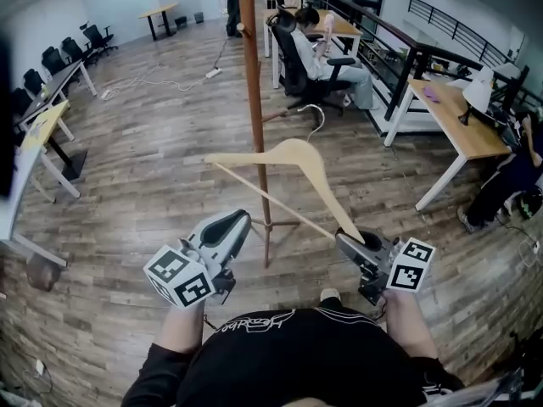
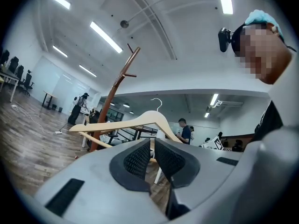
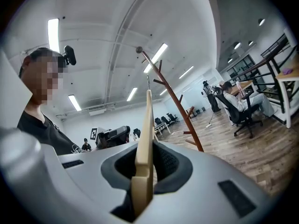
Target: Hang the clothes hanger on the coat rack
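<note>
A pale wooden clothes hanger (image 1: 293, 161) with a thin metal hook (image 1: 317, 120) hangs level in front of me. My right gripper (image 1: 348, 240) is shut on the hanger's right arm end, and in the right gripper view the wood (image 3: 145, 139) stands edge-on between the pads. My left gripper (image 1: 241, 220) is beside it on the left, its jaws together with nothing between them (image 2: 152, 146). The brown coat rack pole (image 1: 253, 100) rises just behind the hanger. Its pegs show in the left gripper view (image 2: 125, 76) and the right gripper view (image 3: 161, 76).
The rack's foot (image 1: 270, 227) spreads on the wooden floor between the grippers. A person sits in an office chair (image 1: 297, 66) behind the rack. Desks line the right (image 1: 454, 121) and left (image 1: 38, 125); a cable (image 1: 144, 79) lies on the floor.
</note>
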Action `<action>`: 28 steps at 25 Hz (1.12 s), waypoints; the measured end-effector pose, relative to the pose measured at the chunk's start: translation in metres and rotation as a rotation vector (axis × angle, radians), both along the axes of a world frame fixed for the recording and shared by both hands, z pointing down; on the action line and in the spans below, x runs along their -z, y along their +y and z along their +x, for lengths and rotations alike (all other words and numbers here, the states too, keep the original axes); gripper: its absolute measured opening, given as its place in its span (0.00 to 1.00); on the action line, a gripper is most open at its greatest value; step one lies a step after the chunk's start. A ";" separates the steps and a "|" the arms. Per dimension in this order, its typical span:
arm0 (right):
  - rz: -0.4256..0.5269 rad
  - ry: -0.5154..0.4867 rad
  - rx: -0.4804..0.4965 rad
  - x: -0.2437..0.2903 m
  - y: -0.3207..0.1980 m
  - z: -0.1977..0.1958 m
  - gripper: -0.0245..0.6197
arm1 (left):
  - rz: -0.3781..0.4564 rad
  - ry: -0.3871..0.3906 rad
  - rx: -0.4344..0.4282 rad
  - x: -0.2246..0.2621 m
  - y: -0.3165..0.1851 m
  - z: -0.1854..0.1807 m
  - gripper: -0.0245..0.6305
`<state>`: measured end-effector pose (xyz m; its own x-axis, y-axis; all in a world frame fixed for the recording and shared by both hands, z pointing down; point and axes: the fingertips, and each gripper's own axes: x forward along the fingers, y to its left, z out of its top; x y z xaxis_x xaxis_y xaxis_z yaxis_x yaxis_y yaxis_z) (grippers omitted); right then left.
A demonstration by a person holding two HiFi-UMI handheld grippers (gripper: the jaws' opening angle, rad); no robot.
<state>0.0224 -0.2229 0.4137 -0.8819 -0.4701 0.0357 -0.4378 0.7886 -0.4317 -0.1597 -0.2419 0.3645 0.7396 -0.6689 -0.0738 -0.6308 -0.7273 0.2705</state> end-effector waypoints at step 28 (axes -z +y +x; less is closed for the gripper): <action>0.182 -0.007 0.419 0.080 -0.275 -0.018 0.15 | 0.036 -0.069 0.395 0.033 -0.179 0.003 0.09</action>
